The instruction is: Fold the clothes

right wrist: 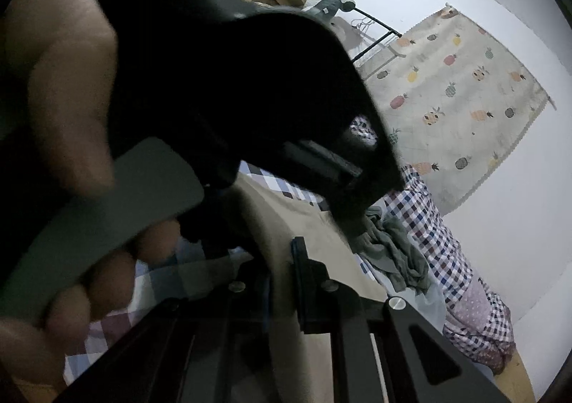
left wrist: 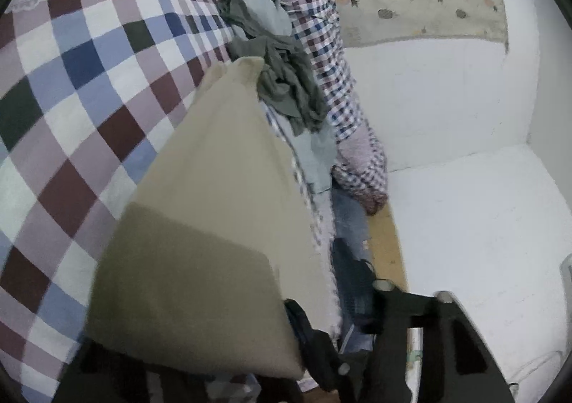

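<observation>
While the beige cloth point(left wrist: 214, 206) hangs taut above the checked bed point(left wrist: 71, 81), I'd keep both grips level; right gripper point(right wrist: 286, 295) jaws pinch it, left gripper point(left wrist: 411, 313) unclear.

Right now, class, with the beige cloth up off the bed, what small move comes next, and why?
Probably lower the beige cloth flat onto the checked bedspread, clear of the grey-green garment: it hangs folded and lifted, so it needs a surface before further folding.
</observation>
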